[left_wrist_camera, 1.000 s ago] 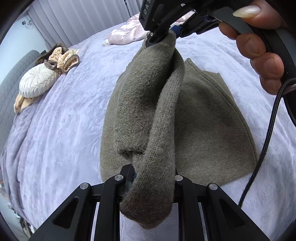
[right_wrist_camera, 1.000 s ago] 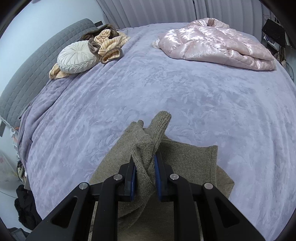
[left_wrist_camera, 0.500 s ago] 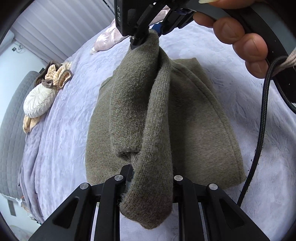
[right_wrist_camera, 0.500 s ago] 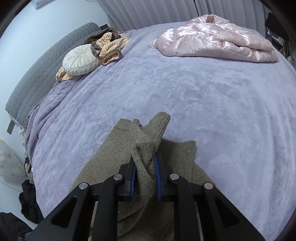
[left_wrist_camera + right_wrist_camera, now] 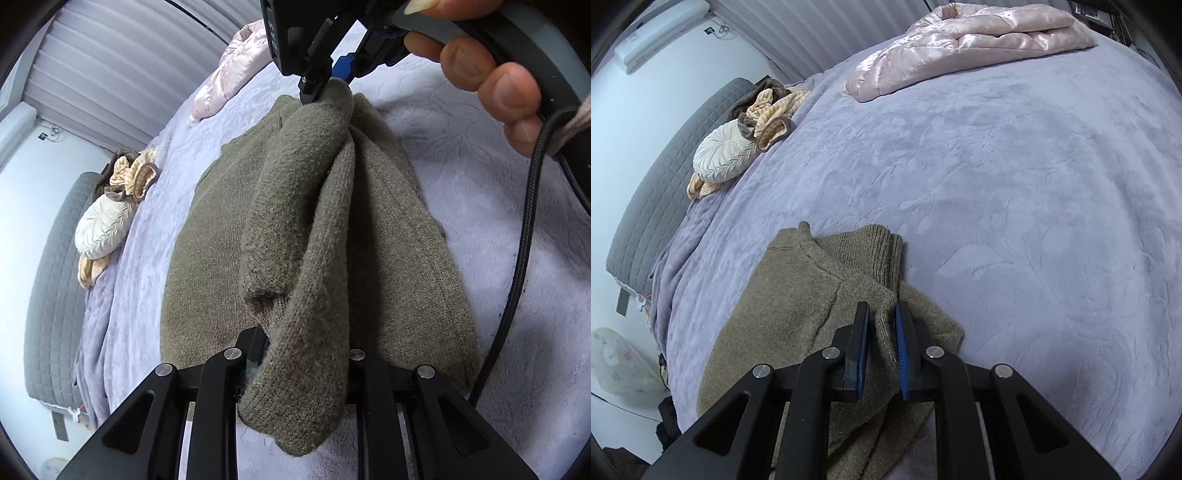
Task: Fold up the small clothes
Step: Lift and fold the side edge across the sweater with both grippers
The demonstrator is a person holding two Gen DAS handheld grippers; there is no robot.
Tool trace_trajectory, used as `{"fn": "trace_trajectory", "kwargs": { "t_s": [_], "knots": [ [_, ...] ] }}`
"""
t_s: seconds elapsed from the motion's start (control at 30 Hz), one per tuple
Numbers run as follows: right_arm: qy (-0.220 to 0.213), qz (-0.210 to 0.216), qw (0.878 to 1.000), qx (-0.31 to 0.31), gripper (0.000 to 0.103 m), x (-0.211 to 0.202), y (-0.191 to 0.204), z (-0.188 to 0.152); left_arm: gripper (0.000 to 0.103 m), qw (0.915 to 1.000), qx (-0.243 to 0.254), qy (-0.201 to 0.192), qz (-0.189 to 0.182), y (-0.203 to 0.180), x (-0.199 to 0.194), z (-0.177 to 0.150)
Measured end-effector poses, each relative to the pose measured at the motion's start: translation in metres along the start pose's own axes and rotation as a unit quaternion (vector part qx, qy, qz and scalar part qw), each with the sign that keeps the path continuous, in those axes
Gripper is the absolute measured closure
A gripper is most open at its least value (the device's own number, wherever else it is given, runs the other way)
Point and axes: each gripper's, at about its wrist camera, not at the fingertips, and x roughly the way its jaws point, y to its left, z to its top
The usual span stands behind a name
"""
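Note:
An olive-green knitted sweater (image 5: 207, 240) lies on the lavender bedspread (image 5: 1015, 184). My left gripper (image 5: 303, 354) is shut on a folded band of the sweater, which drapes over its fingers. My right gripper (image 5: 882, 325) is shut on the other end of that band, low over the sweater (image 5: 783, 314). In the left wrist view the right gripper (image 5: 325, 81) sits at the top, held by a hand, with the band stretched between the two grippers.
A pink satin quilted jacket (image 5: 967, 37) lies at the far side of the bed. A white round cushion (image 5: 724, 151) and a beige-brown garment (image 5: 768, 110) lie by the grey headboard (image 5: 653, 184). A black cable (image 5: 517, 251) hangs at the right.
Both grippers have carried the held band leftward over the sweater body and lower. The sweater end that stood up between the right fingers now lies down on the garment.

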Motion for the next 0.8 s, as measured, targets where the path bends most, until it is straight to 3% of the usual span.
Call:
{"fn": "trace_trajectory", "kwargs": {
  "t_s": [0.1, 0.23, 0.3, 0.37, 0.47, 0.5, 0.53, 0.57, 0.63, 0.7, 0.73, 0.8],
  "knots": [
    [-0.008, 0.025, 0.999, 0.024, 0.088, -0.011, -0.007, -0.003, 0.082, 1.0000, 0.000, 0.004, 0.004, 0.000, 0.001, 0.002],
    [-0.013, 0.051, 0.997, 0.054, 0.073, -0.031, -0.016, -0.011, 0.082, 0.9999, -0.008, 0.013, -0.007, 0.005, 0.002, 0.004],
    [-0.013, 0.062, 0.997, 0.047, 0.064, -0.040, -0.012, -0.017, 0.082, 0.9996, -0.015, 0.019, -0.015, 0.001, -0.002, 0.008],
    [0.002, 0.076, 0.996, 0.040, 0.040, -0.042, -0.007, -0.025, 0.082, 0.9993, -0.020, 0.023, -0.021, 0.004, -0.002, 0.010],
    [0.025, 0.079, 0.996, 0.030, 0.034, -0.034, 0.002, -0.033, 0.082, 0.9993, -0.022, 0.026, -0.018, 0.002, -0.001, 0.011],
    [0.025, 0.079, 0.996, 0.028, 0.036, -0.030, 0.004, -0.033, 0.082, 0.9993, -0.019, 0.026, -0.017, 0.001, -0.002, 0.012],
    [0.026, 0.083, 0.996, 0.029, 0.052, -0.026, 0.006, -0.032, 0.082, 0.9993, -0.018, 0.026, -0.018, 0.002, -0.002, 0.012],
    [0.035, 0.088, 0.995, 0.028, 0.076, -0.019, 0.009, -0.031, 0.082, 0.9993, -0.019, 0.026, -0.022, 0.002, -0.004, 0.013],
    [0.056, 0.064, 0.996, 0.022, 0.092, -0.007, 0.014, -0.029, 0.082, 0.9993, -0.015, 0.020, -0.026, 0.001, -0.008, 0.016],
    [0.037, 0.048, 0.998, 0.001, 0.093, -0.011, 0.017, -0.026, 0.074, 0.9993, -0.012, 0.020, -0.029, -0.002, -0.005, 0.017],
    [0.028, 0.040, 0.999, -0.002, 0.093, -0.014, 0.016, -0.025, 0.059, 0.9989, -0.011, 0.028, -0.037, -0.004, 0.000, 0.017],
    [0.032, 0.032, 0.999, 0.015, 0.093, -0.010, 0.008, -0.025, 0.055, 0.9991, -0.008, 0.028, -0.030, -0.008, 0.006, 0.015]
  ]
}}
